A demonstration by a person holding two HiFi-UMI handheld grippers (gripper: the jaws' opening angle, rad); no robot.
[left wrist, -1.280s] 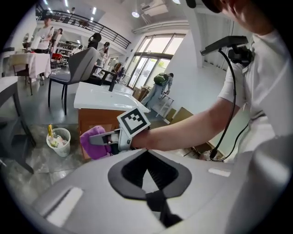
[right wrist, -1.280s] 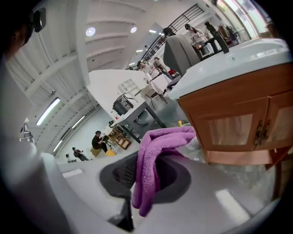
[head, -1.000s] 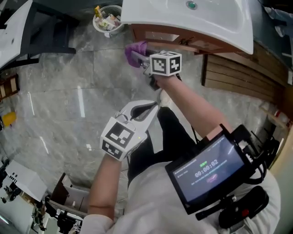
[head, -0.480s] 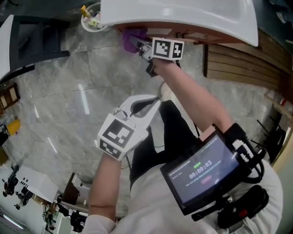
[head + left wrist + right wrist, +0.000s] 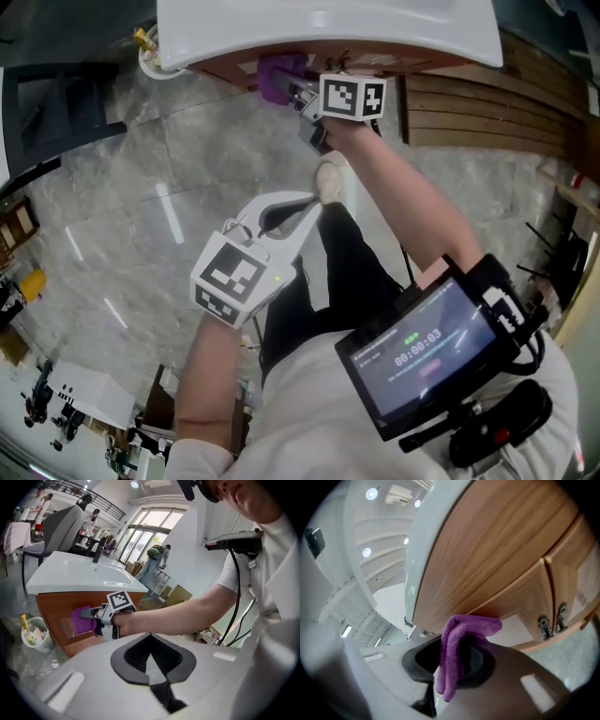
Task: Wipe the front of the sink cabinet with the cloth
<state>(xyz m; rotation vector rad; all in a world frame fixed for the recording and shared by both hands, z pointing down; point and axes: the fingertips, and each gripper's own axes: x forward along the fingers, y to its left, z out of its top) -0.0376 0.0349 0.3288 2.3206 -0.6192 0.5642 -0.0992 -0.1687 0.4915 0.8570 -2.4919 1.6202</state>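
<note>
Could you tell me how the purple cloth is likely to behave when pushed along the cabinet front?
The purple cloth looks soft and floppy: it folds and droops where the right gripper clamps it, so it should probably flatten against the cabinet front. Its fuzzy pile likely drags rather than slips on the smooth wood.

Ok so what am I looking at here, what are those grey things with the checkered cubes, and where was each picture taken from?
A person holds a two-jaw gripper in each hand; the cubes are part of them. One picture comes from a camera on the person's head, looking down; the other two from cameras riding on each gripper. The right gripper pinches a purple cloth up at the wooden sink cabinet, under the white sink. The left gripper is shut and empty.
</note>
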